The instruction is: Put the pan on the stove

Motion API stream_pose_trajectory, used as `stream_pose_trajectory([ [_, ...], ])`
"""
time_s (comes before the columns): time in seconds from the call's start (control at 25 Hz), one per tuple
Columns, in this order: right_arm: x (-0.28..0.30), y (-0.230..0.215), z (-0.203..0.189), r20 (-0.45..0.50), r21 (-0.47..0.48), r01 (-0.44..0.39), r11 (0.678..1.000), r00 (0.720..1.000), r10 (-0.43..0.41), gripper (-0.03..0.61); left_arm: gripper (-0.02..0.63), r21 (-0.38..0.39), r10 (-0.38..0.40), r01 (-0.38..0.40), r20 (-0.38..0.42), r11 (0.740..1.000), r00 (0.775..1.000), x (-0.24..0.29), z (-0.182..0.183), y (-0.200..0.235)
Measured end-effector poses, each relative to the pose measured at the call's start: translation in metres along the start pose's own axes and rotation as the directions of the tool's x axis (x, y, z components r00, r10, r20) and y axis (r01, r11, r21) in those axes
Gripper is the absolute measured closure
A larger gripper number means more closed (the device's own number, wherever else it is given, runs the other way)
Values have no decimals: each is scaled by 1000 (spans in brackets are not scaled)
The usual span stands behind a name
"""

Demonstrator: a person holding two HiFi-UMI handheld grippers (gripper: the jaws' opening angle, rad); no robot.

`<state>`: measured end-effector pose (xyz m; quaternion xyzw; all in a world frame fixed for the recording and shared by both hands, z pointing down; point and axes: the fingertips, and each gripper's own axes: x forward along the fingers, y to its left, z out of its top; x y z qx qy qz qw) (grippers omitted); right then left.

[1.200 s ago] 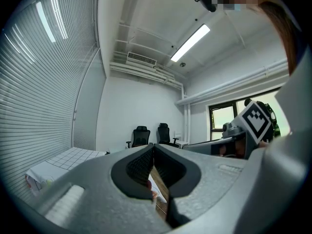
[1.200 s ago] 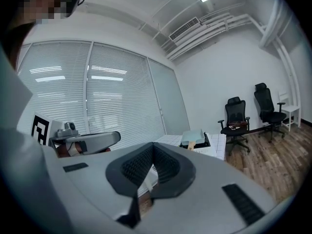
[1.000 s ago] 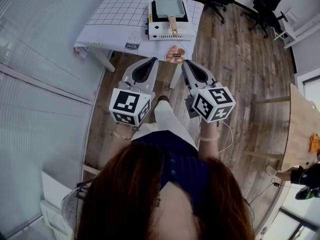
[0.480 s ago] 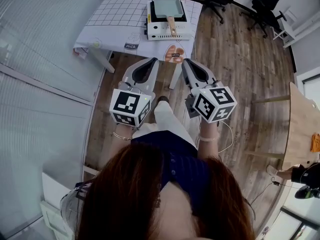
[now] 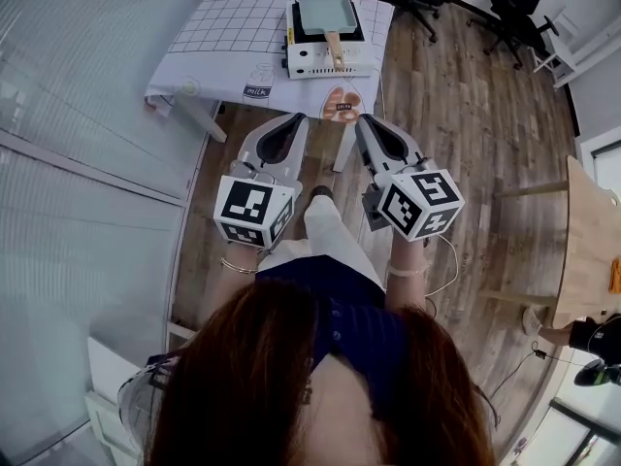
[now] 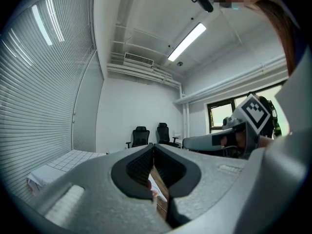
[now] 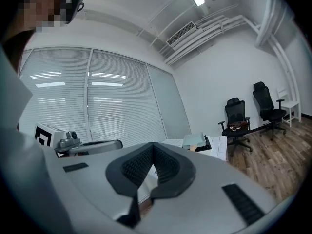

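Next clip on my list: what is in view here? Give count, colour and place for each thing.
pan: one, pale green with a wooden handle, on the stove
stove: one, white, near right corner of the table
table: one, white gridded cover, ahead of the person
cards: two, printed, table's near edge
office chairs: two, black, by the far wall
wooden tabletop: one, light brown, right edge of the head view
floor: brown planks
left gripper: grey, jaws together, empty, short of the table
right gripper: grey, jaws together, empty, beside the left one
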<state>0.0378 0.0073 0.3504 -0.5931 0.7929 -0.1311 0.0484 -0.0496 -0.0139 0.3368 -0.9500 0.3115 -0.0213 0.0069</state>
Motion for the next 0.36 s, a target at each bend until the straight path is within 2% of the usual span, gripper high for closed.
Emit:
stream_pose_trajectory([
  [0.36, 12, 6, -7, -25, -10, -23, 1000, 999, 23, 569, 601, -4, -25, 25, -12, 1000, 1000, 1, -9, -8],
])
